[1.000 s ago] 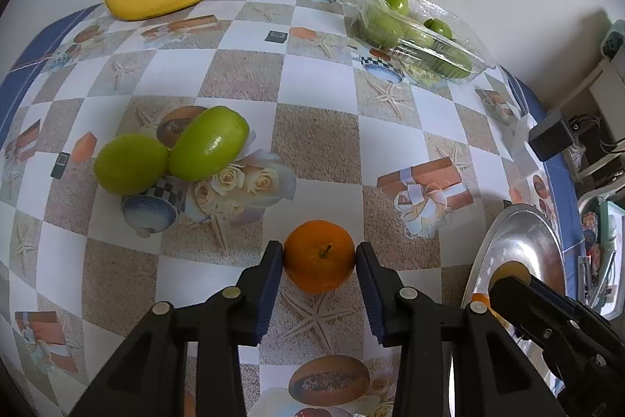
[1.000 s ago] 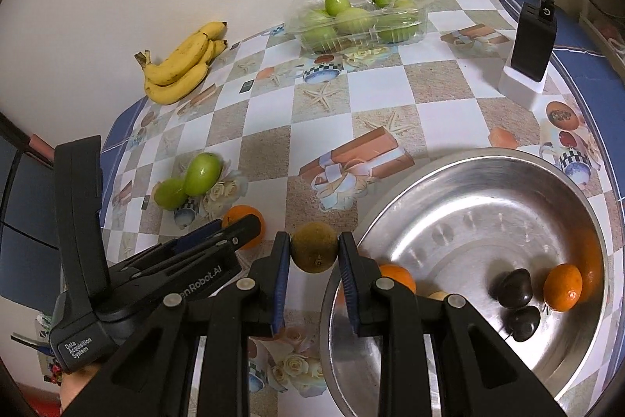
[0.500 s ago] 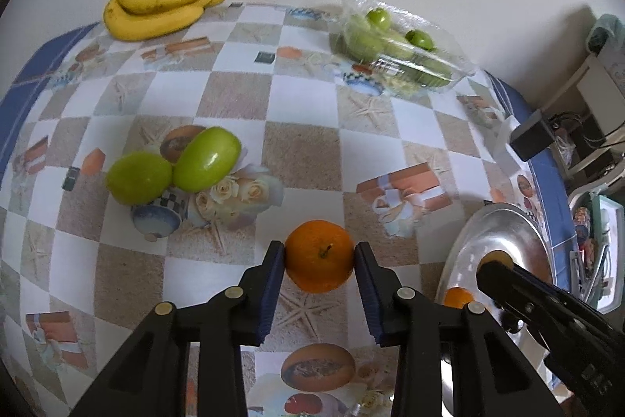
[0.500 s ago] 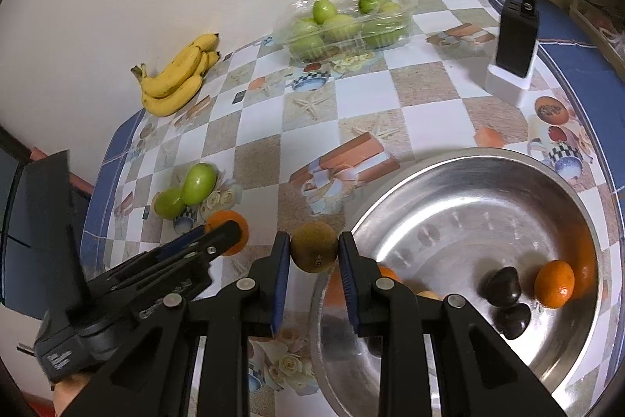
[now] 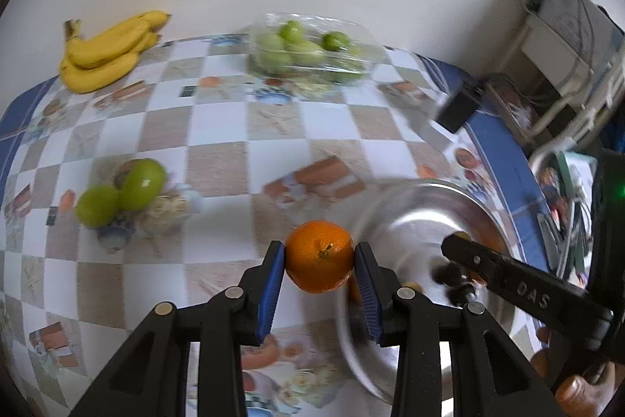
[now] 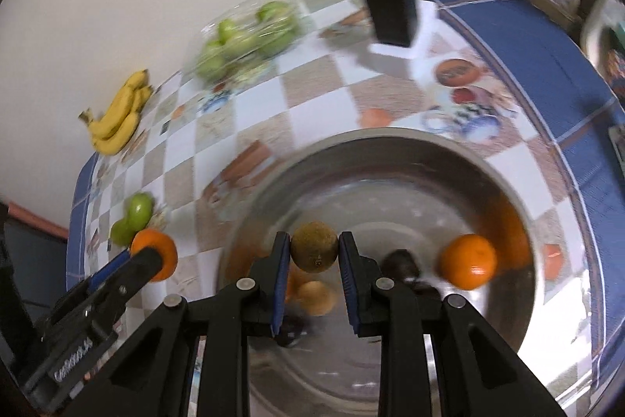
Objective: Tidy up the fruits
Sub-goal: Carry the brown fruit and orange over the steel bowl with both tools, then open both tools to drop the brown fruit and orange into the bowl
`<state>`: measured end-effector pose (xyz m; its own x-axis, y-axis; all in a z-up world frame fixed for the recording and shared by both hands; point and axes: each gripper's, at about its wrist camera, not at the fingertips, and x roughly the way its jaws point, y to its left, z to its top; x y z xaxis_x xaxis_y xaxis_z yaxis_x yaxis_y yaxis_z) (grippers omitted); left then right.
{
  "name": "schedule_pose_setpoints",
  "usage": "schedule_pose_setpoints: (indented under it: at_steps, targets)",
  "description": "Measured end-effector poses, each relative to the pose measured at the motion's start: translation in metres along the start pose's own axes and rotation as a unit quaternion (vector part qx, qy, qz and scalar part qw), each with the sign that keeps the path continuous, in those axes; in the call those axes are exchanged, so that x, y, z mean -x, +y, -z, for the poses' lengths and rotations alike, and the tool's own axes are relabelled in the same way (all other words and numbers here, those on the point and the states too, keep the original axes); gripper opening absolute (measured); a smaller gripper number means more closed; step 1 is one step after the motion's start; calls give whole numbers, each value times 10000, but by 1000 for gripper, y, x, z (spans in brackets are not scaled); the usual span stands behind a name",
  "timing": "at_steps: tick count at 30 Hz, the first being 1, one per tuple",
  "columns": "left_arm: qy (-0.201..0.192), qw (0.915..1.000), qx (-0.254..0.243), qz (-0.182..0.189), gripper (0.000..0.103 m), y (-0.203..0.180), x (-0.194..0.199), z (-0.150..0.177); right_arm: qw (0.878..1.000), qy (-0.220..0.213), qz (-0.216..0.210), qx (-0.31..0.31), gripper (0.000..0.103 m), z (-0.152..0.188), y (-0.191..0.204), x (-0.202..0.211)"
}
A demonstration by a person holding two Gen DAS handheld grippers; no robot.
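Checkered picture-print table (image 5: 218,167) against a plain white wall is showing in both views, now blurred by motion. Left tool (image 5: 318,270) is clamping an orange (image 5: 319,256) between its blue pads, fingers closed down to the fruit's width. Half a second ago this orange was sitting over the table well left of the steel bowl (image 5: 414,194); now it is hanging right at the bowl's near-left rim, lifted off the table. Right tool (image 6: 315,260) is gripping a brownish-green round fruit (image 6: 315,247), fingers snug on both sides. Earlier that fruit was outside the bowl's left edge; now it is over the bowl's interior.

Inside the bowl, from the right wrist view, a loose orange (image 6: 468,261) is lying at the right with its reflection on the wall behind it, dark fruits (image 6: 400,262) are partly hidden behind the right finger, and an orange-yellow fruit (image 6: 315,296) is showing under the held one, smeared and hard to identify. Two green fruits (image 5: 121,192) are staying touching each other at table left, bananas (image 5: 109,51) at the far left by the wall, clear tray of green fruits (image 5: 308,51) at the back. Black adapter (image 6: 392,8) is standing on a white block near the blue table edge, its cable cut off by the frame. Furniture at the far right of the left view is too blurred to make out.
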<state>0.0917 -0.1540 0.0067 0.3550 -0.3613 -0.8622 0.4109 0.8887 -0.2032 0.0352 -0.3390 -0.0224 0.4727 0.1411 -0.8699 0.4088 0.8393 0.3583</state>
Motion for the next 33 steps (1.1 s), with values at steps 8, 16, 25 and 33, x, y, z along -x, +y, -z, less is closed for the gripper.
schedule_pose_setpoints:
  at_steps: [8,16,25,33]
  targets:
    - [19,9988,-490,81,39,-37,-8,3,9995,-57,172,-261,26,-1,-23,7]
    - [100,9946,-1028,-116,39,-64,-27,-3,9993,-123,200,-287,26,-6,-29,7]
    - [249,9947,-976,-213,39,-68,-56,-6,9991,-64,319,-274,26,-12,-35,-5]
    - [340,9946,-960,-221,40,-69,-69,-5,9986,28,435,-290,27,-13,-38,-14]
